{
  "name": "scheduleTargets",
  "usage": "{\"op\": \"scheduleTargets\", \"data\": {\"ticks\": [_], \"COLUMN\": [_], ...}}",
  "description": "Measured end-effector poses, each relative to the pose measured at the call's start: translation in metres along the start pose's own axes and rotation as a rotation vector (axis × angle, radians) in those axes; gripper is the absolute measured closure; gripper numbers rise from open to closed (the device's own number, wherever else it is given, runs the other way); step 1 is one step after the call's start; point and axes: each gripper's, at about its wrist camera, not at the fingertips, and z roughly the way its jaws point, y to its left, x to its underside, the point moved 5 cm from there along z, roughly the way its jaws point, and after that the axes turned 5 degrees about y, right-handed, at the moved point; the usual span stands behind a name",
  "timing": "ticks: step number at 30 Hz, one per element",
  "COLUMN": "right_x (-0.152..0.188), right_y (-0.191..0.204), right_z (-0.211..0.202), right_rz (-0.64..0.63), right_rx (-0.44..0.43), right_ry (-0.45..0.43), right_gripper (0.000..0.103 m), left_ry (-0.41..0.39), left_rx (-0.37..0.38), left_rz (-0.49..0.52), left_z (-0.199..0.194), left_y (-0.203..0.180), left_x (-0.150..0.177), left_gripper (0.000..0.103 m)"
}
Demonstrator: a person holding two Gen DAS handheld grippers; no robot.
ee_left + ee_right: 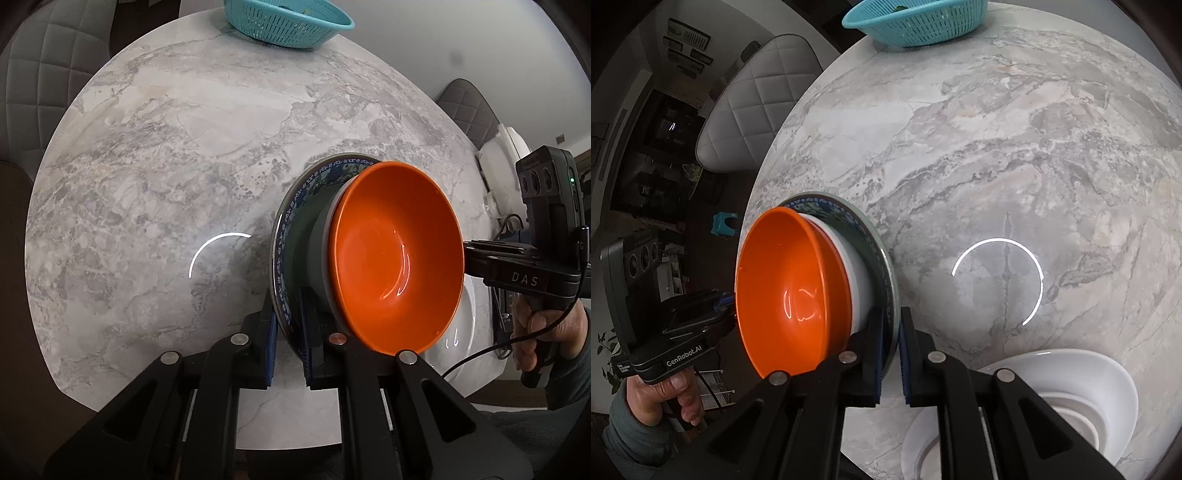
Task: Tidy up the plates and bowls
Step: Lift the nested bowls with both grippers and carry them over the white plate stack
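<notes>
A blue-patterned plate point(286, 236) carries an orange bowl point(395, 254) and is held level above the marble table point(166, 147). My left gripper point(288, 350) is shut on the plate's rim. My right gripper point(891, 362) is shut on the opposite rim of the same plate point(882, 258). In the right wrist view the orange bowl point(786, 288) sits nested in a white bowl point(857, 273) on the plate. A white plate with a white bowl point(1071, 398) stands on the table below my right gripper.
A teal slotted basket point(291, 22) stands at the table's far edge, also in the right wrist view point(916, 18). Quilted grey chairs point(757, 103) surround the table. A white plate point(461, 325) lies under the orange bowl at the table's right edge.
</notes>
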Motion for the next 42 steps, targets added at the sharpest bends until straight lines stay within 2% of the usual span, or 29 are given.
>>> {"op": "scheduleTargets", "data": {"ticks": [6,11,17,22,29,36,42], "right_x": [0.010,0.025,0.063,0.104,0.148,0.172,0.184], "right_y": [-0.001,-0.006,-0.024,-0.048,-0.085,-0.114,-0.130], "right_z": [-0.025,-0.053,-0.093,-0.118,-0.118,-0.100,-0.088], "right_rz": [0.043,0.099,0.202,0.299,0.385,0.396,0.410], "right_rx": [0.014,0.034,0.070,0.095,0.097,0.090,0.067], "right_ry": [-0.043,-0.095,-0.176,-0.227,-0.227,-0.200,-0.191], "right_gripper": [0.092,0.092,0.092,0.092,0.092,0.092,0.092], "left_ry": [0.006,0.012,0.039,0.075,0.124,0.148,0.157], "left_rx": [0.012,0.038,0.088,0.119,0.102,0.056,0.022], "left_rz": [0.071,0.161,0.293,0.377,0.391,0.370,0.366], "left_z": [-0.018,-0.029,-0.028,-0.013,0.031,0.068,0.087], "left_y": [-0.023,-0.057,-0.112,-0.160,-0.196,-0.206,-0.208], "left_x": [-0.004,-0.008,-0.003,0.014,0.046,0.068,0.070], "left_gripper": [0.094,0.094,0.094,0.094,0.094,0.094,0.094]}}
